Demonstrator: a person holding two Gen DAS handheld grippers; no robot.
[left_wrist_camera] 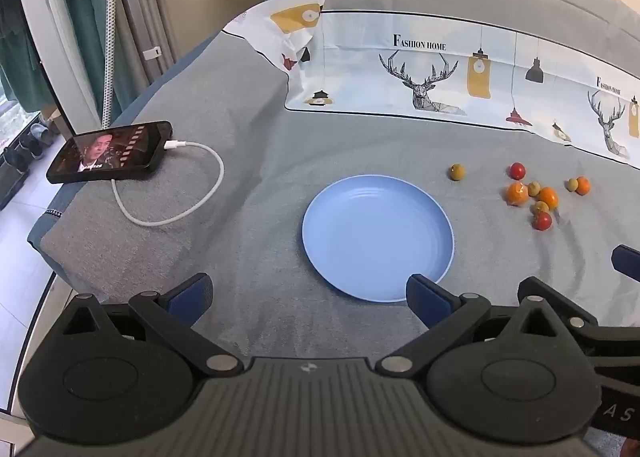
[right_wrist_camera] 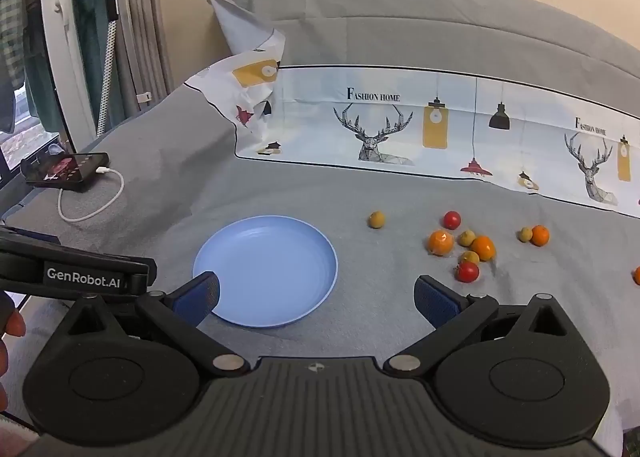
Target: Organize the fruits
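Observation:
An empty blue plate [left_wrist_camera: 376, 213] [right_wrist_camera: 276, 253] lies on a grey bedspread. To its right lie several small fruits: oranges [left_wrist_camera: 518, 193] [right_wrist_camera: 440, 242], red ones [left_wrist_camera: 542, 221] [right_wrist_camera: 467, 271] and yellow-green ones [left_wrist_camera: 457, 172] [right_wrist_camera: 376, 219]. My left gripper [left_wrist_camera: 310, 297] is open and empty, just short of the plate's near rim. My right gripper [right_wrist_camera: 318, 299] is open and empty, near the plate's near right edge and left of the fruit cluster.
A phone [left_wrist_camera: 110, 151] [right_wrist_camera: 66, 171] playing video lies at the left bed edge with a white charging cable [left_wrist_camera: 188, 185]. A printed deer-pattern sheet [left_wrist_camera: 440, 73] [right_wrist_camera: 420, 125] and grey pillow rise behind. The bed edge drops off at left.

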